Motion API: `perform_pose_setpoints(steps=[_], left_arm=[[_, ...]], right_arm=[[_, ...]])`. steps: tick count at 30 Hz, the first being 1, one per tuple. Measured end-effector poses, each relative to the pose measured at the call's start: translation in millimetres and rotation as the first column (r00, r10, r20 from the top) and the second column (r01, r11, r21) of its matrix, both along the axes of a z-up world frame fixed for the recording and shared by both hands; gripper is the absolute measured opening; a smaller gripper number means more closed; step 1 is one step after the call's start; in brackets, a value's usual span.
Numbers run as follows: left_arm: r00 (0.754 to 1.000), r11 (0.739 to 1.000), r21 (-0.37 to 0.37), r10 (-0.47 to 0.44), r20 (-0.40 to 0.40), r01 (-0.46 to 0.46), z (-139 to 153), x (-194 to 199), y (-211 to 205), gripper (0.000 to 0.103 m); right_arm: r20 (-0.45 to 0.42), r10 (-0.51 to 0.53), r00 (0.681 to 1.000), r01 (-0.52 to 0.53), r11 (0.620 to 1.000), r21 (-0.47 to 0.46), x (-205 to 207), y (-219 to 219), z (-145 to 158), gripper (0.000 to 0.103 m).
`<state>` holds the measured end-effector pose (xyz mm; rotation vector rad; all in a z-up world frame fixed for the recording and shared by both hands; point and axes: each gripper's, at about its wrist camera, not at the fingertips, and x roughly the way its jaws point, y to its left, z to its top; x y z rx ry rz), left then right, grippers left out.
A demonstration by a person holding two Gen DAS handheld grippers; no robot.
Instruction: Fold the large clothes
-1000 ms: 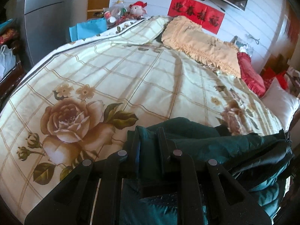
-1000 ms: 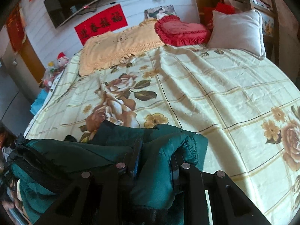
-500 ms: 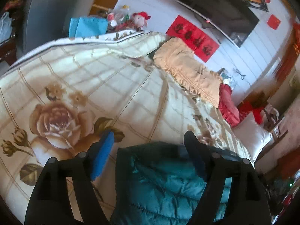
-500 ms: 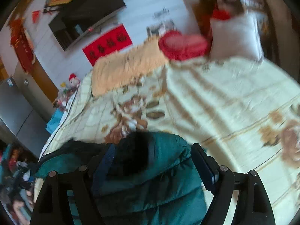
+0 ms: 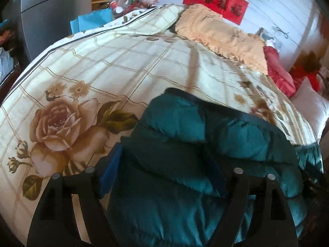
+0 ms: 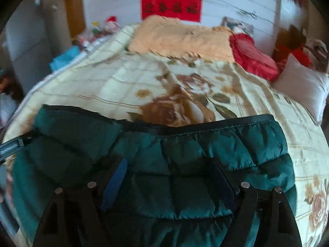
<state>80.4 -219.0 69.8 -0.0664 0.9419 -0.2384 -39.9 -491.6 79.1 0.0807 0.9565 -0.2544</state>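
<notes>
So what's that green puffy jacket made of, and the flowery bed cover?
The jacket looks like shiny nylon or polyester with soft filling: it gleams, and stitched lines split it into puffy pillows. The cover looks like smooth printed cotton or a blend, matte with soft wrinkles; I can't tell for sure.

A dark teal quilted puffer jacket lies bunched on the floral bedspread, black-trimmed edge uppermost.
</notes>
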Motion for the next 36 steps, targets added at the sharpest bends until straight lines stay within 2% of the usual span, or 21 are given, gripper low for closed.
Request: perform_pose_setpoints(steps=[2, 4, 7, 10, 12, 16, 21, 25, 27, 32, 36], left_arm=[[1.0, 1.0, -0.022, 0.006, -0.027, -0.006, -8.6, 10.7, 0.1, 0.082], [0.999, 0.999, -0.037, 0.016, -0.036, -0.018, -14.4, 15.3, -1.6, 0.083], [1.0, 1.0, -0.005, 0.019, 0.002, -0.019, -17.1, 12.7, -7.4, 0.085], [1.0, 1.0, 0.004, 0.006, 0.009, -0.006, -15.7, 12.7, -8.1, 0.085], [1.0, 1.0, -0.002, -0.01, 0.011, 0.01, -10.6, 9.2, -4.4, 0.085], [0.997, 0.999, -0.008, -0.035, 0.062, 0.036, 7.7, -6.5, 1.3, 0.085], [0.988, 0.995, -0.034, -0.09, 0.126, 0.095, 32.7, -42.2, 5.1, 0.085], [0.974, 0.987, -0.016, -0.156, 0.165, 0.161, 38.8, -69.3, -3.4, 0.085], [0.97, 0.983, 0.011, -0.183, 0.158, 0.183, 32.5, -76.2, -12.3, 0.085], [0.962, 0.973, 0.112, -0.22, 0.161, 0.204, 13.4, -79.7, -27.3, 0.085], [0.959, 0.966, 0.13, -0.243, 0.146, 0.225, 4.4, -74.5, -30.4, 0.085]], right_arm=[[-0.033, -0.048, 0.998, 0.049, 0.999, 0.018, 7.8, -11.5, -14.2, 0.081], [-0.024, -0.083, 0.996, 0.084, 0.996, 0.022, 9.6, -18.1, -23.1, 0.081], [-0.002, -0.113, 0.994, 0.113, 0.994, 0.009, 11.1, -21.4, -31.8, 0.081], [-0.014, -0.116, 0.993, 0.116, 0.993, -0.002, 11.8, -20.7, -31.3, 0.081], [-0.01, -0.109, 0.994, 0.109, 0.994, 0.011, 6.2, -19.2, -22.8, 0.081], [0.061, -0.073, 0.995, 0.07, 0.997, 0.043, -26.0, -14.7, 4.0, 0.081], [0.118, -0.011, 0.993, 0.012, 1.0, -0.011, -76.5, -9.9, 33.4, 0.081], [0.151, -0.021, 0.988, 0.033, 0.997, -0.076, -104.6, -14.2, 41.5, 0.081], [0.143, -0.046, 0.989, 0.06, 0.994, -0.096, -109.1, -21.6, 37.5, 0.081], [0.083, -0.124, 0.989, 0.13, 0.989, -0.071, -106.5, -45.0, 12.8, 0.081], [0.059, -0.175, 0.983, 0.178, 0.983, -0.046, -103.0, -57.0, -7.2, 0.091]])
